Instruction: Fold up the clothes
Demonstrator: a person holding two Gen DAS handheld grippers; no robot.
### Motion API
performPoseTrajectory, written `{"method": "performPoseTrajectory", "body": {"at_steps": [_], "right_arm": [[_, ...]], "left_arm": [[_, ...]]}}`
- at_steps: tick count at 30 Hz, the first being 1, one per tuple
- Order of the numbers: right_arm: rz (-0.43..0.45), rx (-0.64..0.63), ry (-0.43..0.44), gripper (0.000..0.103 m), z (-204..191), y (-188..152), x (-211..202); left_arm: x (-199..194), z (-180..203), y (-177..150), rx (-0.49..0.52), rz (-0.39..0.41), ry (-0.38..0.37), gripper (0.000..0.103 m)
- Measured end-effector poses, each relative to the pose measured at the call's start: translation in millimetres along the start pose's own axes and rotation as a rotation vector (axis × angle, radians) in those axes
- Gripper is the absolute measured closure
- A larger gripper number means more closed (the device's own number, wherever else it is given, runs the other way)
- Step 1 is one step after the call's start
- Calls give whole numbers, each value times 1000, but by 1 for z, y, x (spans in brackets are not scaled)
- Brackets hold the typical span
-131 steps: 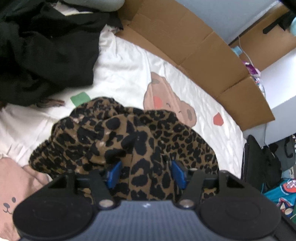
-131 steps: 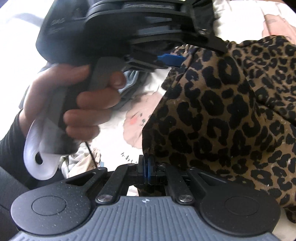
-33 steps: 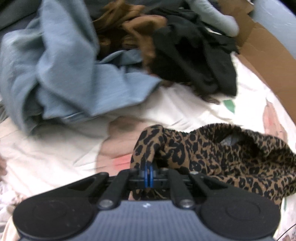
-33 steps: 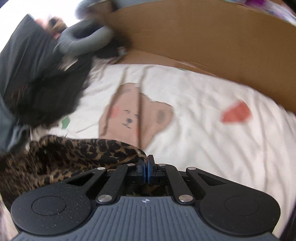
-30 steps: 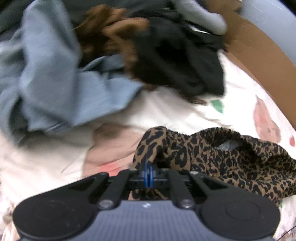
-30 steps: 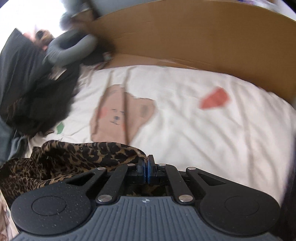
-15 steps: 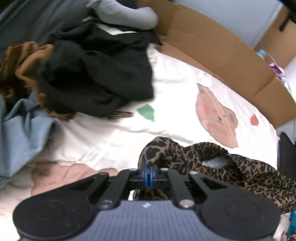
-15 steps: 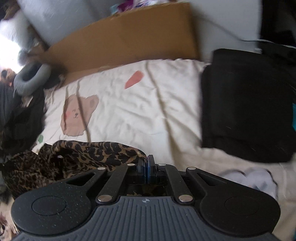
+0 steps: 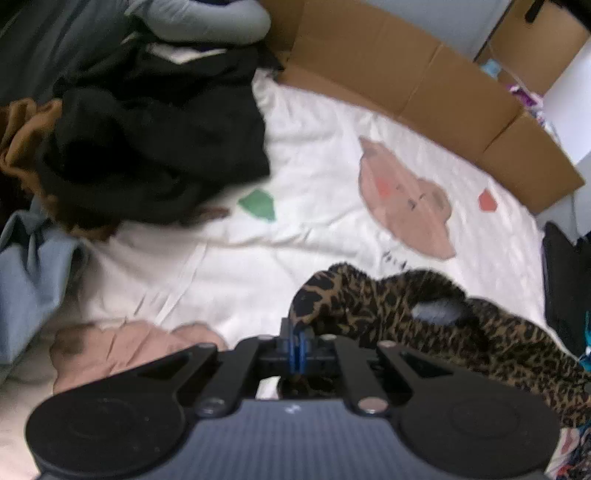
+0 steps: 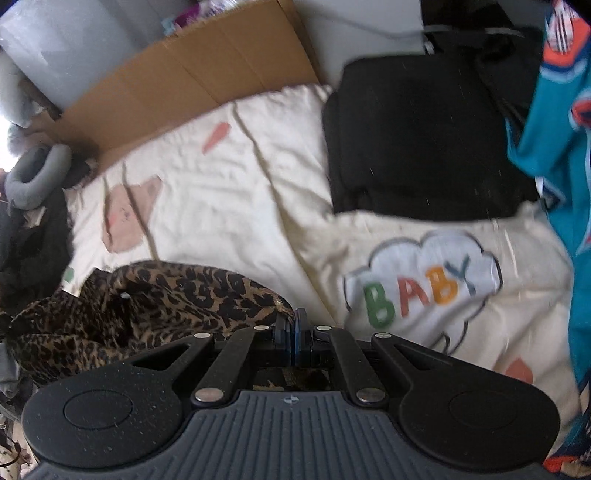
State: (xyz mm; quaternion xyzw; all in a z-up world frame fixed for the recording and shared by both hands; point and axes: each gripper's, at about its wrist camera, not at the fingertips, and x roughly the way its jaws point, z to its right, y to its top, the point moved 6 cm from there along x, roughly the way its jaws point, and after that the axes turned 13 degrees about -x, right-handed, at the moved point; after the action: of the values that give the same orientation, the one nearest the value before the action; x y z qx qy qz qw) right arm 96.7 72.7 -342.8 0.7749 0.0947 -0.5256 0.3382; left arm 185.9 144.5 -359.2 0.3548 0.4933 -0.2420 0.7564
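On the bed, over the cream sheet (image 9: 314,166) with the bear prints, both hand-held grippers are pinching the same leopard-print garment (image 9: 443,325). Left hand-held gripper (image 9: 297,347) has its blue pads pressed together on a bunched edge of the fabric, and from there the cloth sags off to the right across the sheet, with a bit of pale lining or label showing in a fold. Right hand-held gripper (image 10: 294,341) is also clamped tight, on another corner of the leopard-print garment (image 10: 147,306), which trails off to its left in a loose heap. So the thing is strung between the two, hanging slack and partly resting on the bed near the front edge. Toward the far left corner of the bed there's a messy pile: black clothes (image 9: 155,147), something brown (image 9: 22,140), a light blue piece (image 9: 33,288) and a grey one (image 9: 207,18) on top. Flattened cardboard (image 9: 424,85) runs along the far edge of the bed. In the right view a neatly folded black piece (image 10: 424,147) sits near the far right corner, a teal jersey (image 10: 554,166) lies along the right edge, and a cloud print reading BABY (image 10: 421,280) is on the sheet just past the gripper.
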Motion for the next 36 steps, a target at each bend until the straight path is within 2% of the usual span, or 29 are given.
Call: {"method": "performPoseTrajectory", "body": {"at_steps": [6,7,8,9,10,11,14,17,22,26,27,29,32,36], "right_arm": [[-37,27,-12,98,6,-13,20],[-40,23,-17,94,7,-13,23],[-44,16,-27,88,7,-12,26],[-46,5,-38,84,7,-11,30],[-44,-12,-44,83,5,-9,32],[-38,-33,-40,83,2,-6,33],[1,-76,-37,82,-6,6,28],[45,-113,-36,65,-13,19,21],[79,-181,-15,65,-27,35,19],[77,-232,29,65,-42,47,25],[73,-257,38,65,-47,50,26],[61,-316,61,65,-59,58,28],[46,-432,110,64,-77,70,31],[43,-557,137,64,-99,85,42]], "left_arm": [[9,-27,-29,-17,-84,59,100],[10,-31,-32,-24,-97,69,98],[10,-36,-35,-32,-103,85,90],[9,-39,-36,-41,-100,101,85],[7,-41,-36,-47,-91,101,77],[5,-42,-36,-52,-79,95,73],[-1,-42,-34,-57,-63,68,72],[-5,-37,-22,-46,-37,59,71],[-7,-23,-1,-1,0,22,71],[-10,-15,16,56,14,32,70],[-12,-13,19,75,14,40,69],[-16,-9,24,120,9,50,57],[-15,-1,27,196,3,58,57],[-5,11,29,230,-11,28,57]]}}
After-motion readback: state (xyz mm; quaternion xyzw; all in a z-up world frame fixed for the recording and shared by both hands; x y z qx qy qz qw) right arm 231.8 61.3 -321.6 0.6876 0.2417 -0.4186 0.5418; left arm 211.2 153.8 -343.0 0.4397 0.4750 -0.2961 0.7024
